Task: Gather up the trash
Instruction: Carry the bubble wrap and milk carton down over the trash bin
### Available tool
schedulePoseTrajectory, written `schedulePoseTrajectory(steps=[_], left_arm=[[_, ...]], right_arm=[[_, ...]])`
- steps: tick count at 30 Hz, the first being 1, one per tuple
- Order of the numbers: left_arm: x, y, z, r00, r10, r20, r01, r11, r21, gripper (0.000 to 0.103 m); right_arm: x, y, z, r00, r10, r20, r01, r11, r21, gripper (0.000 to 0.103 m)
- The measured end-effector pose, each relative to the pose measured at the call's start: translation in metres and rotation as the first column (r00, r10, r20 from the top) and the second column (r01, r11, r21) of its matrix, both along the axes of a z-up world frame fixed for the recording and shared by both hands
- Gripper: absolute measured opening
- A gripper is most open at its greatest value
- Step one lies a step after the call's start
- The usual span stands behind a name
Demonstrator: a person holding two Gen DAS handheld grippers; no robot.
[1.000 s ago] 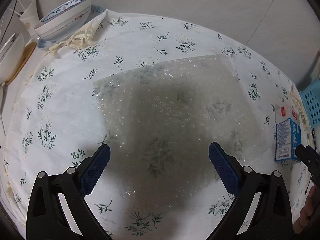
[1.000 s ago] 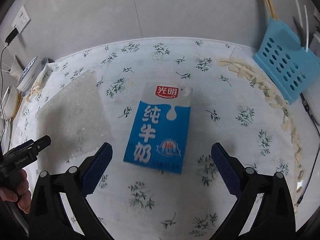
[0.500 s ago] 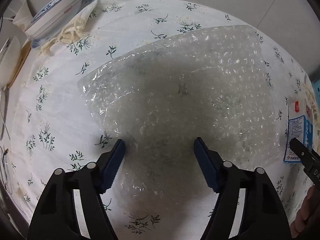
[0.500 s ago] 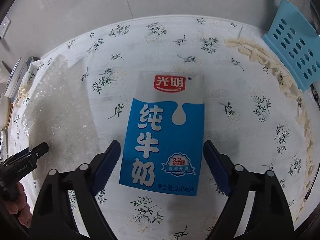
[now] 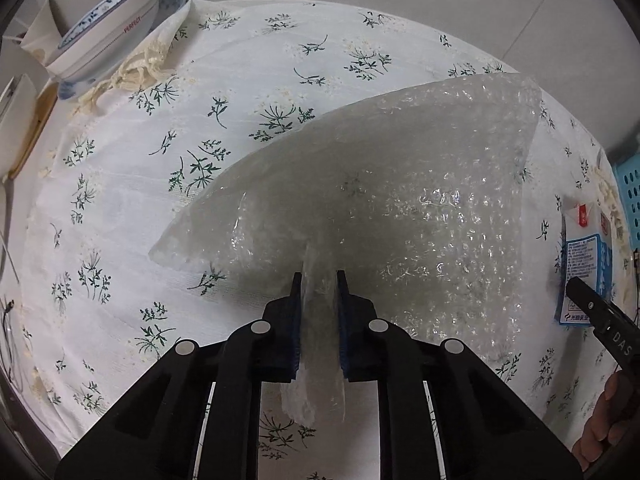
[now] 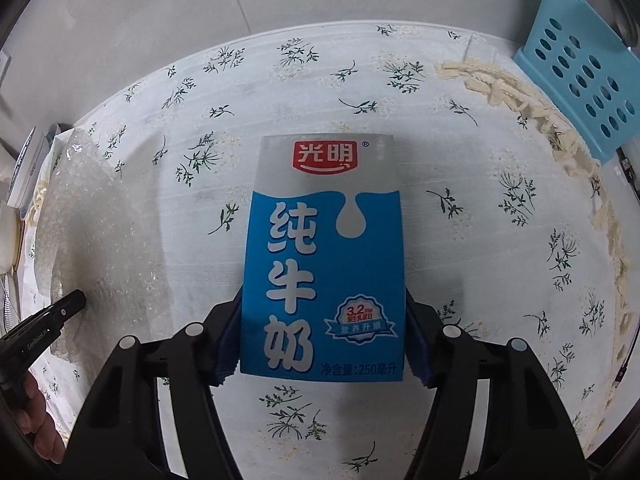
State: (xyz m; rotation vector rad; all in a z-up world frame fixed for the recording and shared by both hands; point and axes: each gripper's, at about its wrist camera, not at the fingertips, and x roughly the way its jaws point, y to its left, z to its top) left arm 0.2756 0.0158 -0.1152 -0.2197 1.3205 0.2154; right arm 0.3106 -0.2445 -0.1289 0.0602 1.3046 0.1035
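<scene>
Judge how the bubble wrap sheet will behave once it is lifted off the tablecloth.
Probably floppy: the bubble wrap already buckles into a ridge between the closing left gripper pads. Likely very light, being thin and see-through. The free end may drag over the tablecloth.

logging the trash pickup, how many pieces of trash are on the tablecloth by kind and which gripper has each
bubble wrap sheet: 1, pinched in the closing left gripper
milk carton: 1, between the closing right gripper fingers
total: 2
</scene>
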Motion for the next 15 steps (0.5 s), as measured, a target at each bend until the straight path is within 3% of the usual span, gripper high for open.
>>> schedulePoseTrajectory(steps=[15], left_arm=[[-0.044,0.0,0.031,0.998,0.0,0.067,0.002,1.0,-0.023,0.013]], right_arm=[[-0.03,-0.006,0.028,0.998,-0.006,0.058,0.005,1.0,0.007,0.061]])
